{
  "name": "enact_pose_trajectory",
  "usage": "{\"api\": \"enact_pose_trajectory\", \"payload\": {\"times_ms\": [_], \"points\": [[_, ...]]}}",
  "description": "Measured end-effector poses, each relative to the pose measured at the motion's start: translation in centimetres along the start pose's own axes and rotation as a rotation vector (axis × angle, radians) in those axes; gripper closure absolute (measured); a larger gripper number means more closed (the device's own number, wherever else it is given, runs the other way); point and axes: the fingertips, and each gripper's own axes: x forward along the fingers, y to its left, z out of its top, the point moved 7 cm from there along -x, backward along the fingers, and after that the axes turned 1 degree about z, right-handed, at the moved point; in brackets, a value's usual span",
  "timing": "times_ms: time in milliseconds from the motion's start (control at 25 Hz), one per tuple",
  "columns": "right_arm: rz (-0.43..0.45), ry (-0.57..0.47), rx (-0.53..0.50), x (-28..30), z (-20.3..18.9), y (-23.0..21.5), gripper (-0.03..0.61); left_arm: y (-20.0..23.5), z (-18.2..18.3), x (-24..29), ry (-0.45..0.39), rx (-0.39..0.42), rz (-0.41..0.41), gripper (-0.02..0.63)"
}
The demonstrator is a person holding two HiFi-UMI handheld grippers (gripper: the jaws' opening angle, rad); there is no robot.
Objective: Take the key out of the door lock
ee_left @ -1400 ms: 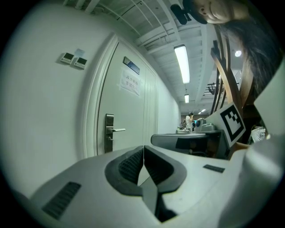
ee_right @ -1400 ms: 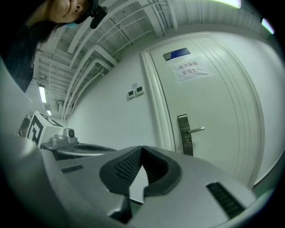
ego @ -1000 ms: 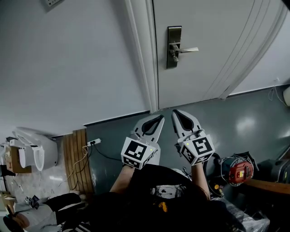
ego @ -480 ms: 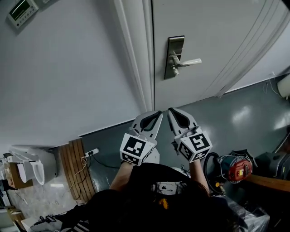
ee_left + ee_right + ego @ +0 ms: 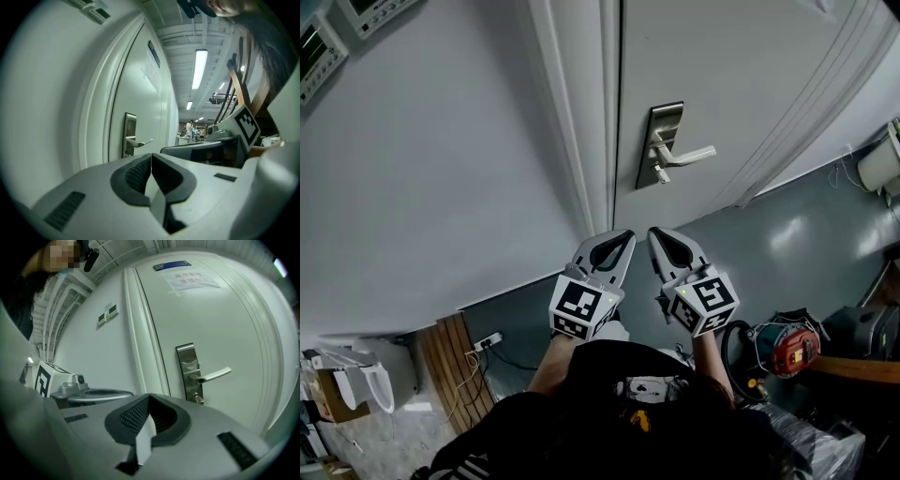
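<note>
The left gripper (image 5: 619, 240) and the right gripper (image 5: 663, 236) sit side by side at lower centre of the head view, tips pointing up the frame toward the door (image 5: 750, 66). Each gripper's own view shows its ribbed pads pressed together with nothing between them, so both are closed and empty. Both hang well apart from the lock plate (image 5: 663, 142), which stands above them at centre, just right of the door frame (image 5: 581, 112), with the lever handle (image 5: 692, 156) pointing right.

By my reading the task has not started. In the right gripper view a small brassy key (image 5: 199, 399) juts from the plate below the handle, still in the lock. The approach, the grip and the pull-out all remain, and one gripper must open first.

In the head view the key is too small to pick out. The left gripper view shows the plate nearly edge-on, so no key shows there. How deep the key sits cannot be told.
</note>
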Motion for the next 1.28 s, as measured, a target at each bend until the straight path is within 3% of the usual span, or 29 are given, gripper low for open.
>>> {"api": "enact_pose_trajectory", "payload": {"times_ms": [440,880,1280], "points": [[-0.083,0.009,0.018,2.3,-0.2,-0.7,0.574,2.7,-0.3,1.5,0.015,0.012,-0.078,0.604],[-0.128,0.051,0.038,2.1,-1.1,-2.4,0.574,1.8,-0.6,2.4,0.041,0.018,-0.113,0.604],[-0.097,0.106,0.077,3.6,-2.3,-7.1,0.572,1.8,-1.2,4.9,0.049,-0.026,-0.028,0.604]]}}
